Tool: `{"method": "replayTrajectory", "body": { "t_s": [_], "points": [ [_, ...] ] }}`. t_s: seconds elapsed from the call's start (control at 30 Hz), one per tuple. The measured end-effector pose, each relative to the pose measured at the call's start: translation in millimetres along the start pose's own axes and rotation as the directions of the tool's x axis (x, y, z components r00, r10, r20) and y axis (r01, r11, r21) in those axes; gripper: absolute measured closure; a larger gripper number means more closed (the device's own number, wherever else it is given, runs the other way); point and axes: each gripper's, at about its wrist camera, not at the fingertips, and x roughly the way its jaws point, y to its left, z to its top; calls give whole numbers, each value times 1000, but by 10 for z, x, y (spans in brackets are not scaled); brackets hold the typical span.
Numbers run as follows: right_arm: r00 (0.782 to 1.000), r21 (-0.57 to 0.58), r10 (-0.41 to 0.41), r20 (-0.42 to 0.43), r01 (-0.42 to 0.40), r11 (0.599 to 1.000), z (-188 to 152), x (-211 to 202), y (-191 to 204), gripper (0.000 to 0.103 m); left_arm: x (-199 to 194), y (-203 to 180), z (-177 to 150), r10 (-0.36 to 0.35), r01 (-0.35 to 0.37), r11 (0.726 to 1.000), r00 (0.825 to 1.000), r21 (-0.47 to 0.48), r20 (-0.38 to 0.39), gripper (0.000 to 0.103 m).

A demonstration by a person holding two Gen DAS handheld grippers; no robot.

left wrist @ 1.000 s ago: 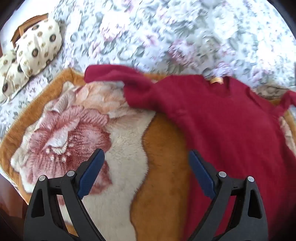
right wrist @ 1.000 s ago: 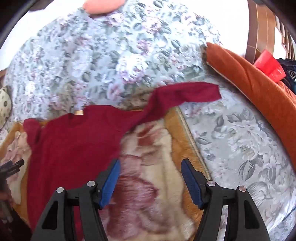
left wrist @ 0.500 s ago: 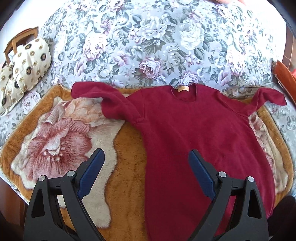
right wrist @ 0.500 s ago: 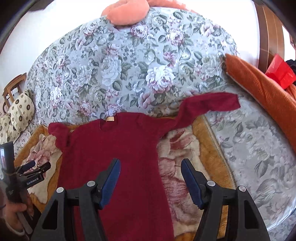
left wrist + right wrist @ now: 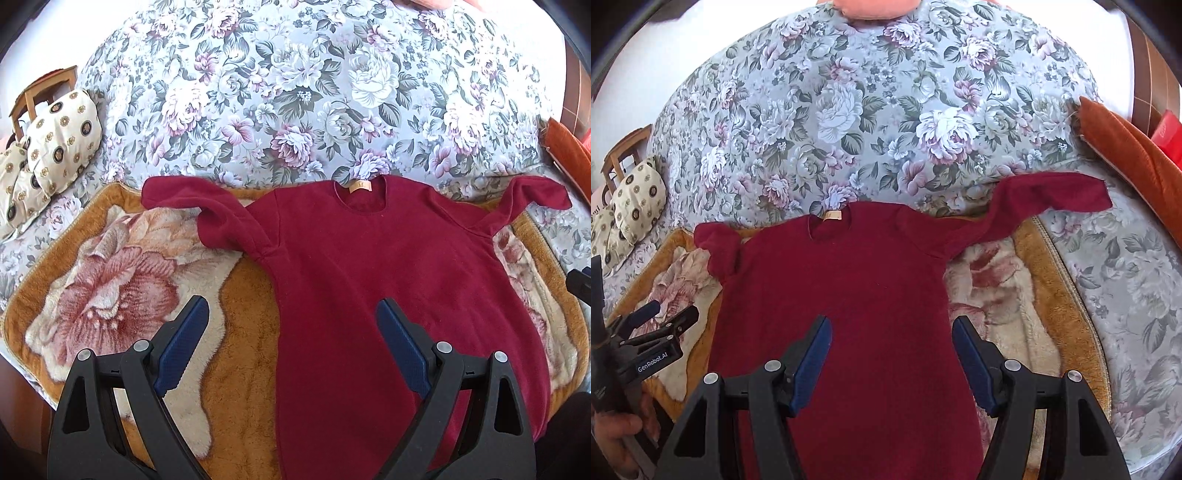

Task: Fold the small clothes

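A small dark red sweater (image 5: pixel 376 280) lies flat, neck away from me, on a plush orange blanket (image 5: pixel 243 369) with a pink flower print. Its left sleeve (image 5: pixel 192 199) is bunched and bent near the shoulder. Its right sleeve (image 5: pixel 1045 199) stretches out to the right onto the floral cover. My left gripper (image 5: pixel 291 347) is open and empty above the sweater's left edge. My right gripper (image 5: pixel 891 358) is open and empty above the sweater's lower body (image 5: pixel 857 317). The left gripper also shows at the left of the right wrist view (image 5: pixel 661 317).
The blanket lies on a bed with a grey floral cover (image 5: pixel 303 96). Patterned cream cushions (image 5: pixel 55 136) sit at the far left by a wooden chair (image 5: pixel 40 92). An orange cushion (image 5: pixel 1126 155) lies at the right, a peach pillow (image 5: pixel 875 7) at the far end.
Both grippers have pulled back and risen from the sweater, so more of the sweater and bed shows. The sweater lies still with both jaws open throughout.
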Motion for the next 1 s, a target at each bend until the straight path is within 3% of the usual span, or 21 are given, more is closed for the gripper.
{"method": "replayTrajectory", "body": {
  "t_s": [1.0],
  "points": [
    [998,-37,-13,-62,10,999,119,507,181,37,240,-168,136,-32,32,999,999,11,-31,11]
  ]
}}
